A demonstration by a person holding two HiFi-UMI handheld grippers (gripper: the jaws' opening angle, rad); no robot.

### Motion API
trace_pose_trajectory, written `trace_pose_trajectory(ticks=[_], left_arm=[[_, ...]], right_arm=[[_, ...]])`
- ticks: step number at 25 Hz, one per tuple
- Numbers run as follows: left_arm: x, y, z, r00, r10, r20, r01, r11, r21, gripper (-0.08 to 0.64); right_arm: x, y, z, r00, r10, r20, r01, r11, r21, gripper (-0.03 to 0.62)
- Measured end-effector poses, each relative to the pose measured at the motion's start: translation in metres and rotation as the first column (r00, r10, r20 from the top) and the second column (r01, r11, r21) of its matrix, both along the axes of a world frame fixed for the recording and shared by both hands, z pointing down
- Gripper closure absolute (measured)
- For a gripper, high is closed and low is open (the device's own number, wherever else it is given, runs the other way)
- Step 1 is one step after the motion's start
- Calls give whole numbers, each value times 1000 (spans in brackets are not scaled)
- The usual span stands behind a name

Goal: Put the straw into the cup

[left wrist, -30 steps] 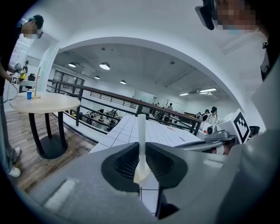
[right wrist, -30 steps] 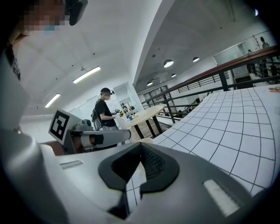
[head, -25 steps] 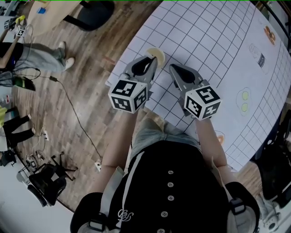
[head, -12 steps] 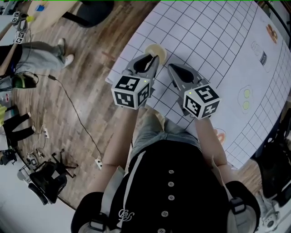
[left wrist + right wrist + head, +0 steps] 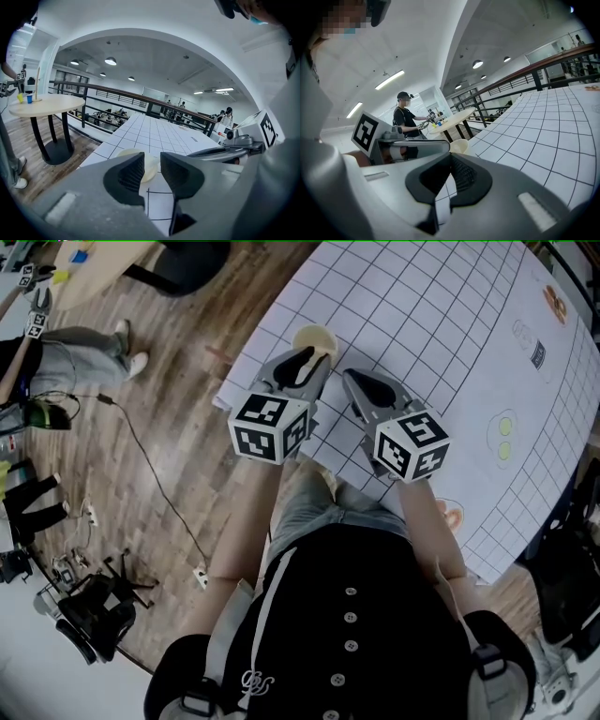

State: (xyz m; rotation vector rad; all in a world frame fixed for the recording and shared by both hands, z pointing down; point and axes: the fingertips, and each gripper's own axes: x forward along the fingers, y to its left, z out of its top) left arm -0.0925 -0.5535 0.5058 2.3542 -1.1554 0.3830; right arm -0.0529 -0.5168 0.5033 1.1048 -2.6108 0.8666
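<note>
A pale cream cup (image 5: 314, 337) stands upright near the left edge of the white gridded table (image 5: 441, 324). My left gripper (image 5: 307, 362) sits just short of the cup. In the left gripper view its jaws (image 5: 152, 164) are opening with nothing between them, and the cup (image 5: 149, 164) shows through the gap. My right gripper (image 5: 356, 382) is beside it on the right, apart from the cup. Its jaws (image 5: 450, 159) are shut with nothing seen in them, and the cup (image 5: 459, 145) lies ahead to the left. No straw shows in any view.
Printed marks lie on the sheet: yellow circles (image 5: 504, 440) and an orange picture (image 5: 557, 310). The table's left edge drops to a wood floor with a cable (image 5: 150, 465). A round wooden table (image 5: 44, 101) stands beyond, with a person (image 5: 405, 119) beside it.
Both grippers stay by the cup, side by side. The head view has shifted slightly, so the cup sits a little higher in the picture.
</note>
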Motion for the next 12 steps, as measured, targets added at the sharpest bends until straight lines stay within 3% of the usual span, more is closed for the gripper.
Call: trace_pose_trajectory(ticks=[12], left_arm=[[-3, 27, -28, 999, -25, -26, 27, 997, 72, 449]], right_arm=[[-2, 10, -33, 999, -37, 12, 36, 996, 83, 594]])
